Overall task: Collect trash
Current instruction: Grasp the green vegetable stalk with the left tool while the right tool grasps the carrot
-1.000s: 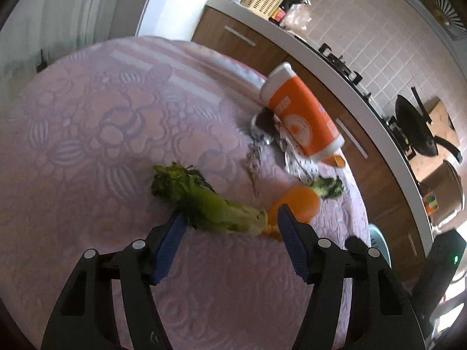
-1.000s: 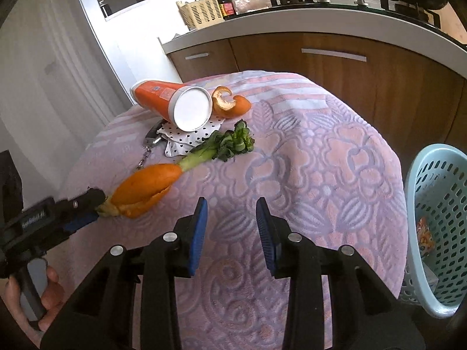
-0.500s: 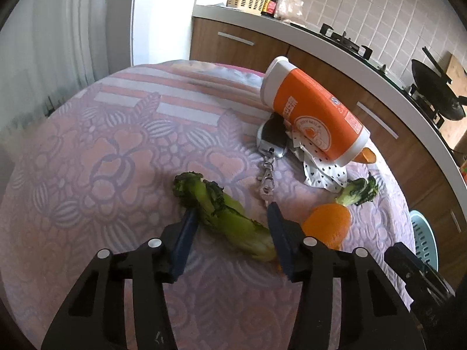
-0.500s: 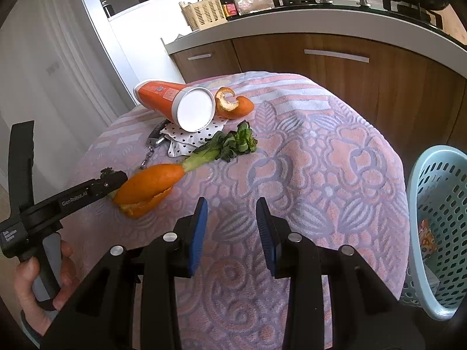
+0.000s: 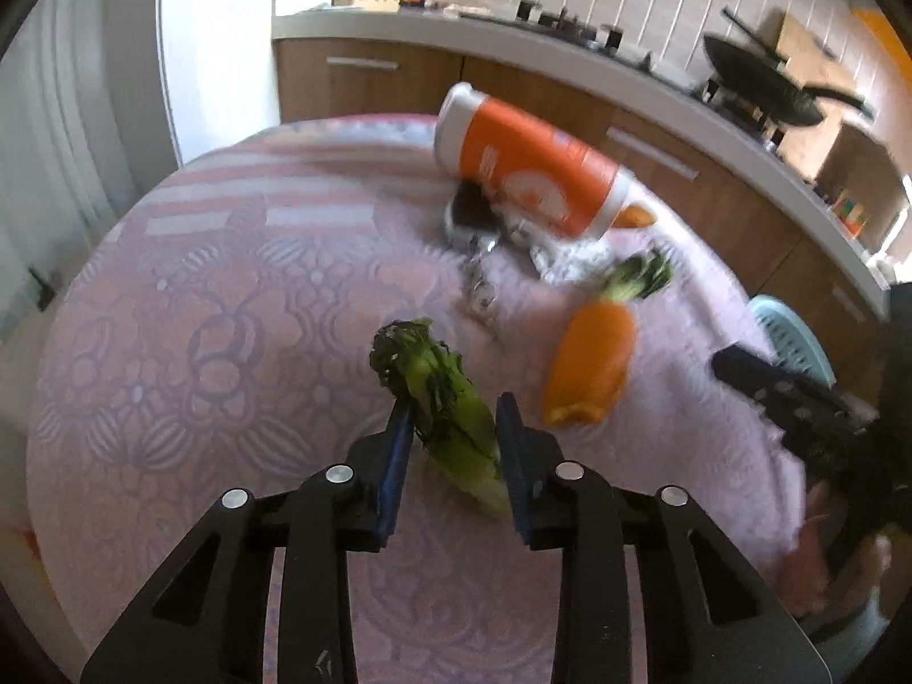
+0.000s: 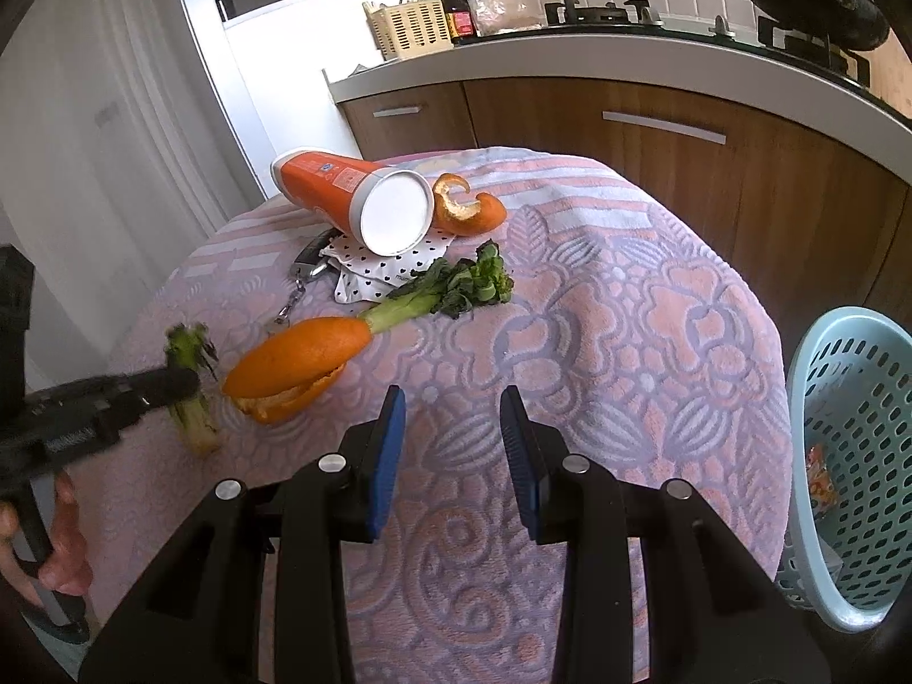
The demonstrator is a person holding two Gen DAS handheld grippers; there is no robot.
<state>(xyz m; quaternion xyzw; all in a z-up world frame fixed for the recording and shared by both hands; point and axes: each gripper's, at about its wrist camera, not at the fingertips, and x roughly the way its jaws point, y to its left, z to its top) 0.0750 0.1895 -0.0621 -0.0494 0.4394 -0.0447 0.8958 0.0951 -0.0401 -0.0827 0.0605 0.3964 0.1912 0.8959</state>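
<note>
A wilted green vegetable stalk [image 5: 424, 367] stands between the blue pads of my left gripper [image 5: 453, 422], whose jaws are closing and press on both its sides. From the right wrist view the stalk [image 6: 196, 427] hangs nearly upright in that gripper [image 6: 165, 385] at the table's left edge. Just right of it lies a large orange peel [image 6: 302, 356] joined to a second leafy green stalk [image 6: 450, 288]. My right gripper [image 6: 453, 439] hovers open over bare cloth with nothing between its fingers.
An orange tube [image 6: 342, 194] lies on its side on a polka-dot wrapper [image 6: 387, 273], with a curled peel [image 6: 464, 208] and a key fob [image 6: 305, 265] beside it. A light blue basket [image 6: 855, 399] stands past the table's right edge. Kitchen cabinets run behind.
My left gripper's jaws have narrowed from wide open onto the green stalk, and the wrist has rolled, so the stalk now stands along the fingers. The right gripper has stayed still.
</note>
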